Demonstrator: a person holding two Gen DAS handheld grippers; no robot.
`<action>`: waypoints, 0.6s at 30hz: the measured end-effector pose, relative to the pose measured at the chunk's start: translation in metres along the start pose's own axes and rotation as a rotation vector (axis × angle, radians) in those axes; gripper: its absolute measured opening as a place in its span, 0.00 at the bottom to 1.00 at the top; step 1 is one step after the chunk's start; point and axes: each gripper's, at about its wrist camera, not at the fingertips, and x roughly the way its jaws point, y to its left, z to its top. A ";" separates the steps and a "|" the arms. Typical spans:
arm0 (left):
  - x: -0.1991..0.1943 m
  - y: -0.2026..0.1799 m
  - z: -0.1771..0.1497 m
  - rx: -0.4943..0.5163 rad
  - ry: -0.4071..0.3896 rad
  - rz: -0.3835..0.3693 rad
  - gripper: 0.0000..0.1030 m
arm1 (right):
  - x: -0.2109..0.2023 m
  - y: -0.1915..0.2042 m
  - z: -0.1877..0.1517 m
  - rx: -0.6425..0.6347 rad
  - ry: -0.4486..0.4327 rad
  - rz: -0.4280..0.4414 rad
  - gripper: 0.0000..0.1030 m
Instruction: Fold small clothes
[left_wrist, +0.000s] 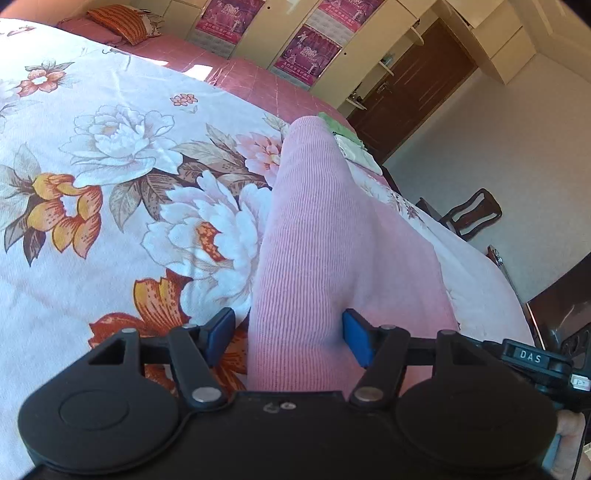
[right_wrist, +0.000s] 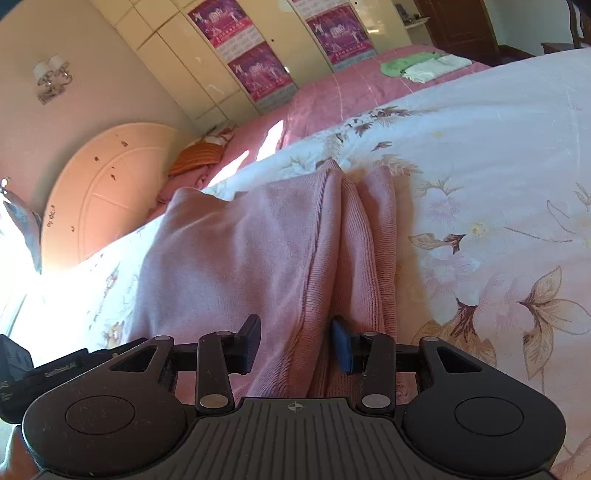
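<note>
A pink knit garment lies on the floral bedspread. In the left wrist view a ribbed fold of it runs up from between my left gripper's blue pads, which stand apart on either side of the cloth. In the right wrist view the same pink garment lies bunched with ribbed edges folded together. My right gripper straddles a raised fold, its pads apart with cloth between them. Neither pair of pads visibly pinches the fabric.
A pink bed sheet lies beyond the floral spread, with folded green and white clothes on it and an orange pillow at the head. Cream wardrobes with purple posters, a brown door and a dark chair stand around.
</note>
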 end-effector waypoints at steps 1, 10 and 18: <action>-0.003 0.001 0.005 0.016 0.007 0.002 0.62 | 0.002 -0.001 0.001 0.013 0.004 0.014 0.41; -0.005 0.005 0.035 0.070 -0.007 0.046 0.62 | 0.003 0.027 0.001 -0.165 -0.024 -0.036 0.10; 0.018 -0.026 0.019 0.184 0.031 0.055 0.63 | -0.035 0.006 -0.007 -0.186 -0.113 -0.080 0.09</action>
